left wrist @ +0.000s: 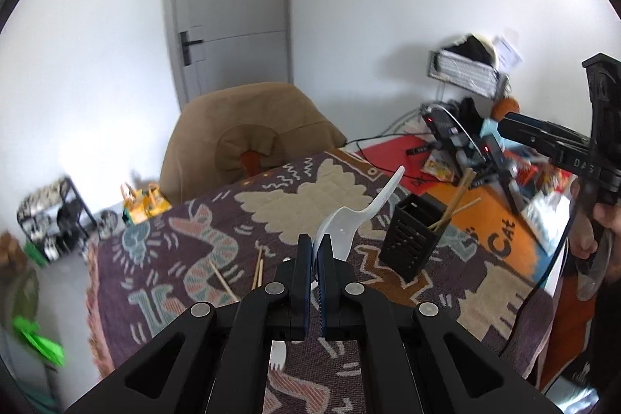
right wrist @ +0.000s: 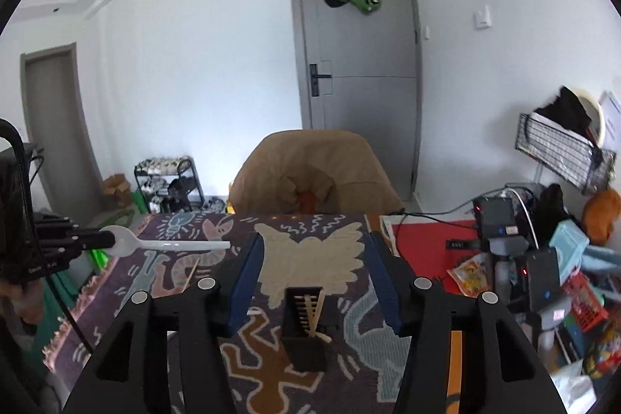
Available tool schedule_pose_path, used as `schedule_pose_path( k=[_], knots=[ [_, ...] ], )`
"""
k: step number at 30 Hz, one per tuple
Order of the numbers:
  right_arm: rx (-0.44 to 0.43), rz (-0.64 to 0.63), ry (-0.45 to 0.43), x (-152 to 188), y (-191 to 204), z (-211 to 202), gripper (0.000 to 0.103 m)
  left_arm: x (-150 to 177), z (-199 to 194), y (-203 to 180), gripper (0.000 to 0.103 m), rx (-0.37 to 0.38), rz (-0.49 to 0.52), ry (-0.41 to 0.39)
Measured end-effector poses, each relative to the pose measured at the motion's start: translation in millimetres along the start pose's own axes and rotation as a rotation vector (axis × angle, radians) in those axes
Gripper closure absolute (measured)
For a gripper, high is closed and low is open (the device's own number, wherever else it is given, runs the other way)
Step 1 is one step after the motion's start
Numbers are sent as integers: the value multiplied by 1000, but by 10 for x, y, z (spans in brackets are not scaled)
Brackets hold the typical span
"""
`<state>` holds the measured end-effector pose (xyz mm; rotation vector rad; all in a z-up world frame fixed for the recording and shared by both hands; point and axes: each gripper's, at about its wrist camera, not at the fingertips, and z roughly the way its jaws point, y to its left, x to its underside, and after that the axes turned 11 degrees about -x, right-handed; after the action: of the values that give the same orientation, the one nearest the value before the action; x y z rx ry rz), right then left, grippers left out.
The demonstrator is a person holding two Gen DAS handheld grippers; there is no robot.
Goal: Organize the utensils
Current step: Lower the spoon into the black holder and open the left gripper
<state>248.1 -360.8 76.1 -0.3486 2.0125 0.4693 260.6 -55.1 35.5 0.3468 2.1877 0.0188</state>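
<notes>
Spoon [left wrist: 351,220] pinched by its bowl in the left gripper [left wrist: 316,260], lifted clear of the cloth [left wrist: 271,204], handle aimed toward the holder [left wrist: 411,239], not yet in. Holder already stocked with chopsticks [left wrist: 454,200]; right gripper [right wrist: 314,282] spread wide and empty above it. Still loose on the cloth, so left to collect: more chopsticks [left wrist: 258,268] and a fork [left wrist: 278,355].

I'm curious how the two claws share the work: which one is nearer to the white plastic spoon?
Left. The left gripper is clamped on the white spoon, holding it above the cloth. The right gripper stands open off to the side, over the black holder.
</notes>
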Motion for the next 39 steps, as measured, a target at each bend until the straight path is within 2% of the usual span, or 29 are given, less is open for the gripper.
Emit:
schedule_pose_path(
  k=[1, 3, 8, 14, 20, 24, 30, 39],
  knots=[
    [1, 10, -9, 43, -28, -36, 36, -49, 7, -37, 101, 0, 23, 3],
    [10, 31, -19, 135, -89, -97, 33, -157, 7, -148, 101, -28, 90, -3],
    [27, 95, -1, 386, -280, -177, 33, -342, 87, -401, 101, -52, 221, 28],
    [32, 224, -16, 757, -590, -279, 33, -425, 222, -700, 101, -65, 382, 119],
    [30, 364, -33, 1121, -904, -325, 32, -539, 398, -956, 101, -109, 512, 196],
    [25, 409, -45, 1255, -1011, -344, 32, -568, 511, -1153, 101, -137, 605, 233],
    [7, 448, -54, 1414, -1084, -346, 32, -625, 670, -1384, 101, -164, 687, 273],
    [-30, 501, -46, 1586, -1159, -277, 32, -720, 875, -1663, 100, -167, 708, 298]
  ],
)
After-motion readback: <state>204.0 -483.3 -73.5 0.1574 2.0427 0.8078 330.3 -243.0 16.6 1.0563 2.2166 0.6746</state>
